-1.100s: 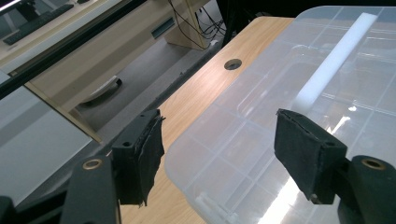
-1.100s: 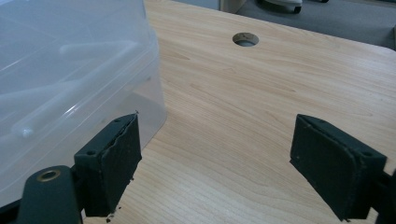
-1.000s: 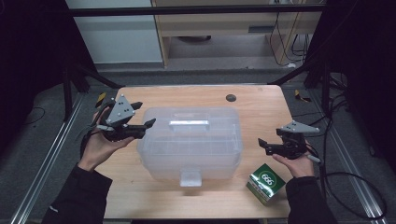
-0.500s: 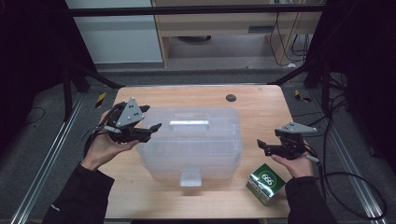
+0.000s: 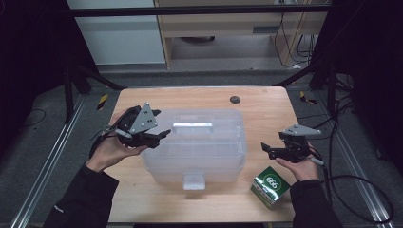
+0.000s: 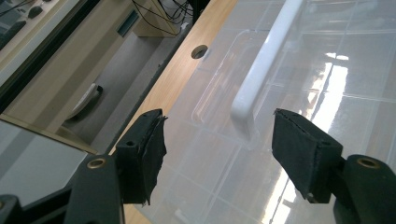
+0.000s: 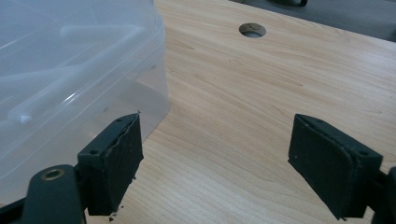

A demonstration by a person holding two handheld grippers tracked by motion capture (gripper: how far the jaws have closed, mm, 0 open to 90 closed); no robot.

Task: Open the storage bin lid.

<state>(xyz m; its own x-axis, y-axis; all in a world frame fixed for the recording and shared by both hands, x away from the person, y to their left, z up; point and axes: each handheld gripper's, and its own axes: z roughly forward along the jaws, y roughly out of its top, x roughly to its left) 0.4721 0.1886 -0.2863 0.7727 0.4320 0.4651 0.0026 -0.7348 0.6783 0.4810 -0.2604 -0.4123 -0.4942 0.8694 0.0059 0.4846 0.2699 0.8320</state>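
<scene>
Storage box (image 5: 195, 142) sitting mid-desk (image 5: 266, 109), clear plastic, lid on, white handle (image 5: 192, 126) lying flat along the top, front latch (image 5: 194, 180) facing the near edge. Left claw (image 5: 159, 136) hovering at the box's left side, over the lid, jaws wide apart, nothing gripped. Seen along the left gripper view, that handle (image 6: 266, 65) running away between the two pads (image 6: 306, 154), its near end just ahead of them. Right claw (image 5: 267, 149) off to the box's right, clear of the wall, jaws also spread and empty, hanging above bare wood. Small green carton (image 5: 270, 185) parked on the desk just below that right hand.

Looks like a handle grab shaping up. Tips for doing it clean: square the left claw across the bar instead of along it, drop low enough for both pads to straddle it, then squeeze mid-bar rather than at the tip. Slippery glossy plastic, so a firm pinch needed. Worth bringing the right claw against the box wall to steady it. Mind the green carton when swinging in.
</scene>
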